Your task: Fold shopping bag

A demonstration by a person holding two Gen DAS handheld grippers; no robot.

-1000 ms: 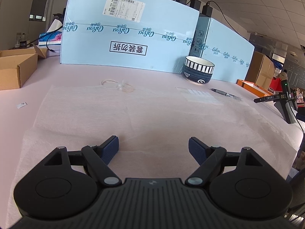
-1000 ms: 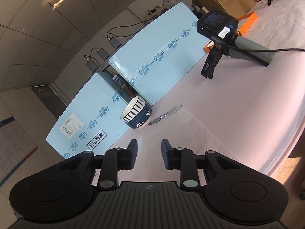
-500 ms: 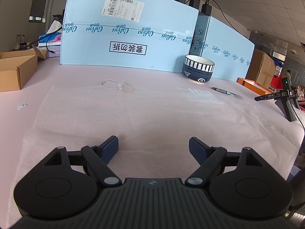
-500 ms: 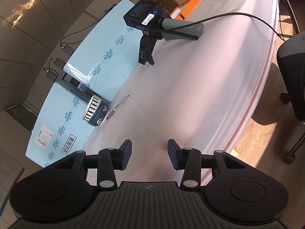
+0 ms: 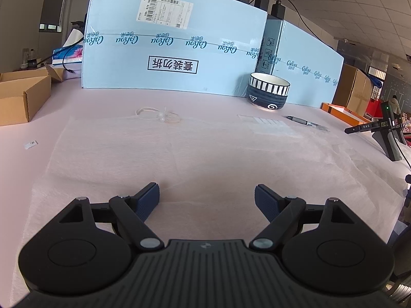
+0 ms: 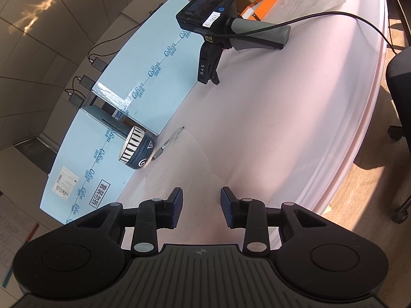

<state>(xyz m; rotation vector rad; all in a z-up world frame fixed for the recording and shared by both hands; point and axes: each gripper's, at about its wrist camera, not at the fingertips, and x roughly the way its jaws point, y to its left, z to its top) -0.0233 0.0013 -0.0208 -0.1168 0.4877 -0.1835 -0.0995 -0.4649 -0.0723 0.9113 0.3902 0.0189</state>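
Observation:
The shopping bag (image 5: 205, 148) is a thin, pale, near-white sheet lying flat on the pink table (image 5: 108, 102). My left gripper (image 5: 206, 190) hovers low over the bag's near part, jaws wide open with nothing between them. In the right wrist view the bag (image 6: 185, 169) reaches a corner close to the pen (image 6: 167, 142). My right gripper (image 6: 202, 195) hangs above the bag's right side near the table edge. Its jaws are closing; a gap still shows between the pads, with nothing caught in it.
Tall light-blue boards (image 5: 167, 51) wall off the back. A striped dark bowl (image 5: 268, 93) and a pen (image 5: 300, 121) lie before them, a white cord loop (image 5: 159, 114) further left. A cardboard box (image 5: 20, 97) stands left, a handheld scanner (image 6: 218, 25) right. The table edge (image 6: 359, 128) drops beside a chair (image 6: 400, 77).
The right gripper has rolled and sunk toward the table, and its jaws are narrower than half a second ago. The left gripper and the bag have not moved.

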